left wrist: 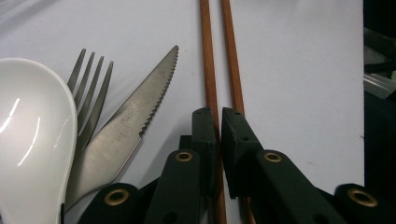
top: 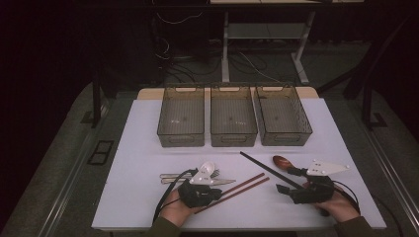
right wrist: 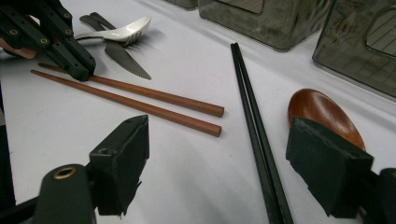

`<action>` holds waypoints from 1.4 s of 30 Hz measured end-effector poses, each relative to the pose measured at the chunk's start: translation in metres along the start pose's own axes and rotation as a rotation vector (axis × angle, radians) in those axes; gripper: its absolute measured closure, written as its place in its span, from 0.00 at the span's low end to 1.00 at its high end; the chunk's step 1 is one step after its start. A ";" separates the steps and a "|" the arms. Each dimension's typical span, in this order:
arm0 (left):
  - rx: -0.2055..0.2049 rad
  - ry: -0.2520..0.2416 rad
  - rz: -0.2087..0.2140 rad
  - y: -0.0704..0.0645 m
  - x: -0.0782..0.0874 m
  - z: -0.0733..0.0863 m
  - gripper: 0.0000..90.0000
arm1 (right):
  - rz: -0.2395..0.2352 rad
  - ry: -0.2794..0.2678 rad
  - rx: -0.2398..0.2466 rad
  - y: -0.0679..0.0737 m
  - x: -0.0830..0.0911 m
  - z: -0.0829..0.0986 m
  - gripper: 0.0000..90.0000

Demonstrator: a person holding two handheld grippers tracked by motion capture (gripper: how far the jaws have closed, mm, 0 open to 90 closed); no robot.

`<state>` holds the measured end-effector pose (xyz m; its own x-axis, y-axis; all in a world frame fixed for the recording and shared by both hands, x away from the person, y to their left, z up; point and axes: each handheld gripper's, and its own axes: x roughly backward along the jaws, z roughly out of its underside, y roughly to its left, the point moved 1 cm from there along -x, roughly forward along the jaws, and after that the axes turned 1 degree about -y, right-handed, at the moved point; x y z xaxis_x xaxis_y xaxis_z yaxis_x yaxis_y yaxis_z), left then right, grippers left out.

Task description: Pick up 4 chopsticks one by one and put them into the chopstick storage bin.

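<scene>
Left gripper: its two black jaws are closed narrow on one brown chopstick.
Second chopstick: it lies just beside the first one, under the right jaw.
Knife: serrated blade, left of the jaws.
Fork: partly under the knife.
White spoon: at the far left, over the fork.
Table: white surface.

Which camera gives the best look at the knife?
The left gripper view: the knife lies close up, its serrated edge sharp, beside the fork. The right gripper view shows its blade smaller and farther off; in the high view it is a sliver by the left gripper.
</scene>
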<state>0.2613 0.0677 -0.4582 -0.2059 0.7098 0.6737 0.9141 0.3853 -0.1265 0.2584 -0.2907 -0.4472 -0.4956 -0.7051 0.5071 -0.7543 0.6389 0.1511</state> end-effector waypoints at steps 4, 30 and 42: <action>0.018 -0.008 -0.016 -0.004 -0.002 -0.002 0.93 | -0.001 0.000 0.002 0.000 0.000 0.000 0.23; 0.025 -0.106 -0.004 -0.001 0.019 -0.014 0.94 | -0.007 -0.008 -0.001 -0.001 0.000 -0.001 0.23; 0.041 -0.176 0.006 0.007 0.040 -0.022 0.94 | -0.019 -0.015 -0.004 0.000 -0.002 -0.002 0.23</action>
<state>0.2670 0.0854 -0.4164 -0.2618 0.8029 0.5356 0.9011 0.4021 -0.1624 0.2604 -0.2885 -0.4465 -0.4880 -0.7216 0.4911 -0.7618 0.6268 0.1639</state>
